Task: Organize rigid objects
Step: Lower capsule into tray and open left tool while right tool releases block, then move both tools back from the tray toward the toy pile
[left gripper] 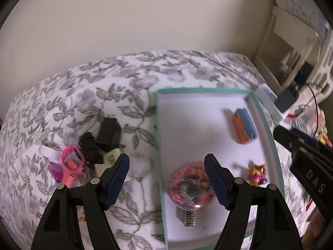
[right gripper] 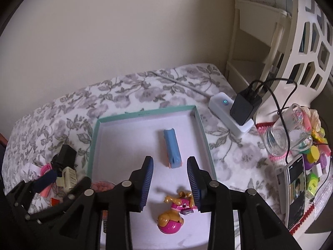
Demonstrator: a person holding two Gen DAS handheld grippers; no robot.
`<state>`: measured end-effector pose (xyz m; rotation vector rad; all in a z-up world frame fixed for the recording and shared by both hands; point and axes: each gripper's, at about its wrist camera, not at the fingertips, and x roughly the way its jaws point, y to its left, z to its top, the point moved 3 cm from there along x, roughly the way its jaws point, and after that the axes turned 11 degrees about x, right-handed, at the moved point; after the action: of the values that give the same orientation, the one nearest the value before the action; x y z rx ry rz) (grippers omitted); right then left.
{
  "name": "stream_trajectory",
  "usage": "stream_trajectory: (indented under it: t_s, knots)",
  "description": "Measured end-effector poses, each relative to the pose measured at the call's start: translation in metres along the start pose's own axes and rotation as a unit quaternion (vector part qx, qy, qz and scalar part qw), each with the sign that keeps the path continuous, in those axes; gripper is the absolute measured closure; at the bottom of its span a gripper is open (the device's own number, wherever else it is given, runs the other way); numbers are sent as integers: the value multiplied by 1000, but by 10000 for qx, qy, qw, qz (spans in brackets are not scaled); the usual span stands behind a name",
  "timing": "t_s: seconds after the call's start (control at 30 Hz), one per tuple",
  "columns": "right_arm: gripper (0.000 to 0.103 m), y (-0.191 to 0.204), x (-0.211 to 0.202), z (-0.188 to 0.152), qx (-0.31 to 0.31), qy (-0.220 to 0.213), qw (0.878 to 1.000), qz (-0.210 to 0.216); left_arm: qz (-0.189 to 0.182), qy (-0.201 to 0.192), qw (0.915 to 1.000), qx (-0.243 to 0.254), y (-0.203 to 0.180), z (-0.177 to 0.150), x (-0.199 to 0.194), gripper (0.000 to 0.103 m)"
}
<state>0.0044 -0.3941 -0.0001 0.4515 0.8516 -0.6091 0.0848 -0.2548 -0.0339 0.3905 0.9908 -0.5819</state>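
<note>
A teal-rimmed white tray (left gripper: 158, 137) (right gripper: 94, 141) lies on a floral bedspread. In it are a blue and orange block (left gripper: 245, 126) (right gripper: 172, 148), a pink and tan toy figure (left gripper: 258, 175) (right gripper: 174, 212) and a clear ball of pink bits (left gripper: 191, 185) on a small metal base. My left gripper (left gripper: 166, 177) is open and empty above the tray's left rim and the ball. My right gripper (right gripper: 170, 179) is open and empty above the toy figure. Left of the tray lie a black adapter (left gripper: 109, 133) (right gripper: 65, 156), a pink toy (left gripper: 71, 164) and a cream clip (left gripper: 108, 159) (right gripper: 67, 177).
A white power strip (right gripper: 231, 114) with a black charger (right gripper: 245, 107) lies right of the tray. A glass jar (right gripper: 287, 133), a phone (right gripper: 295, 189) and small colourful items sit at the far right. A cream wall stands behind the bed, shelves at the right.
</note>
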Motion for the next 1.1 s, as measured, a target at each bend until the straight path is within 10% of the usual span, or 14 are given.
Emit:
stream_trajectory:
  t_s: [0.33, 0.43, 1.1]
  knots:
    - [51, 6, 11, -7, -65, 145, 9999, 30, 131, 4, 9965, -823, 58, -3, -4, 25]
    - [45, 9, 15, -9, -92, 203, 9997, 57, 133, 15, 9944, -1050, 71, -7, -1, 6]
    - [0, 6, 34, -18, 273, 395, 9982, 357, 244, 110, 9876, -1550, 99, -18, 8, 6]
